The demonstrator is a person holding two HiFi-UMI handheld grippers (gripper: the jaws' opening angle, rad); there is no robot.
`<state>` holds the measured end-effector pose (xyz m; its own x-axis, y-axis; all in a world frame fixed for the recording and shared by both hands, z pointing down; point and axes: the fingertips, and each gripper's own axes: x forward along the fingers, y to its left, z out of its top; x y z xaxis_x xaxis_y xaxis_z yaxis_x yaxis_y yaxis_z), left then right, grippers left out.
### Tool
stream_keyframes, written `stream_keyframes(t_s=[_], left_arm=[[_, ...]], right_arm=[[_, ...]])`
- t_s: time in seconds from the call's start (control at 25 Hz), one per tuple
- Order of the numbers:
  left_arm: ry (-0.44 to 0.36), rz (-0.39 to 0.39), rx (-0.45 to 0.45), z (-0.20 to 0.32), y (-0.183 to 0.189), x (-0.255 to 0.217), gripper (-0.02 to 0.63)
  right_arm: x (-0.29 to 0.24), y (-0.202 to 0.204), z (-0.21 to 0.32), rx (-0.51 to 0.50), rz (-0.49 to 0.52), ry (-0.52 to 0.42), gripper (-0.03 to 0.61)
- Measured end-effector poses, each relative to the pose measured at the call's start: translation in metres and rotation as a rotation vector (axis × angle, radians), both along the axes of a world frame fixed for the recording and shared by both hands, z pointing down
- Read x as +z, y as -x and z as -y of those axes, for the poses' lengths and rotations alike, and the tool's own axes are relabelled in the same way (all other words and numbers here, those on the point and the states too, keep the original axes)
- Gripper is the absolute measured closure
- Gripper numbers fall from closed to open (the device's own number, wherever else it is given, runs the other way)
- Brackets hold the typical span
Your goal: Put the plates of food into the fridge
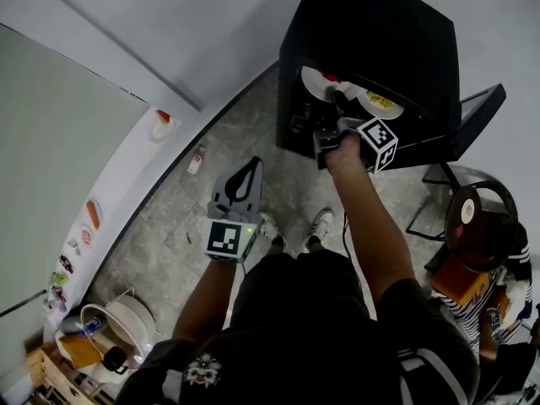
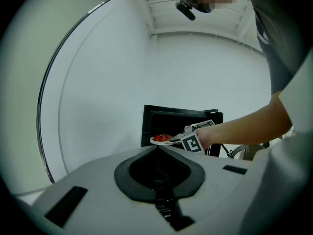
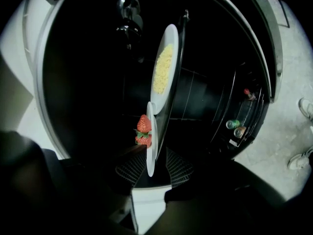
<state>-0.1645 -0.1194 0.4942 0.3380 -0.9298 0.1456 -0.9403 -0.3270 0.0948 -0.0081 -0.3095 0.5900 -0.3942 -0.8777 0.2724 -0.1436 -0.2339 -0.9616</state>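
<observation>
right gripper (image 1: 337, 99) (image 3: 155, 151): held at the fridge mouth on an outstretched arm. The jaws are seen standing apart with a plate rim in the gap, and the pads are not seen pressing on it.
plate of strawberries (image 1: 319, 81) (image 3: 150, 165) (image 2: 161, 141): found straight ahead of the right gripper, inside the fridge opening. Only its near rim reaches back between the jaws, and red strawberries are noted on the half farther from the tips.
plate of yellow food (image 1: 380, 102) (image 3: 164, 67): found just beyond the right gripper's tips and slightly to their right, already inside. It is set close beside the plate of strawberries, but whether the two rims touch cannot be told.
fridge (image 1: 371, 24) (image 2: 161, 119): a black cabinet directly in front of the right gripper. The interior is dark, so the shelf under the plates is only faintly made out.
door (image 1: 477, 108): swung open, to the right of the right gripper. Cans (image 3: 234, 125) are seen in its rack.
left gripper (image 1: 251, 165) (image 2: 156, 148): held back and low, well apart from the fridge (near the person's waist) and pointed towards it. The jaws are closed tip to tip, and nothing is seen between them.
counter (image 1: 126, 184): well to the left of the left gripper. Two further plates (image 1: 162, 123) (image 1: 93, 213) with food are noted on it.
</observation>
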Motion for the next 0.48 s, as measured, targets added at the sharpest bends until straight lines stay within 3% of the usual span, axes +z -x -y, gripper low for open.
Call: stream_keyframes(t_s=[0.2,0.48], left_arm=[[0.010,0.003,0.012,-0.002,-0.006,0.003,0.591],[-0.003,-0.009,0.055,0.003,-0.025,-0.001,0.591]], right_arm=[[-0.006,0.000,-0.024,-0.051,-0.062,-0.048,0.457],[-0.032,-0.007,-0.067,-0.194,-0.209,-0.211,0.457]])
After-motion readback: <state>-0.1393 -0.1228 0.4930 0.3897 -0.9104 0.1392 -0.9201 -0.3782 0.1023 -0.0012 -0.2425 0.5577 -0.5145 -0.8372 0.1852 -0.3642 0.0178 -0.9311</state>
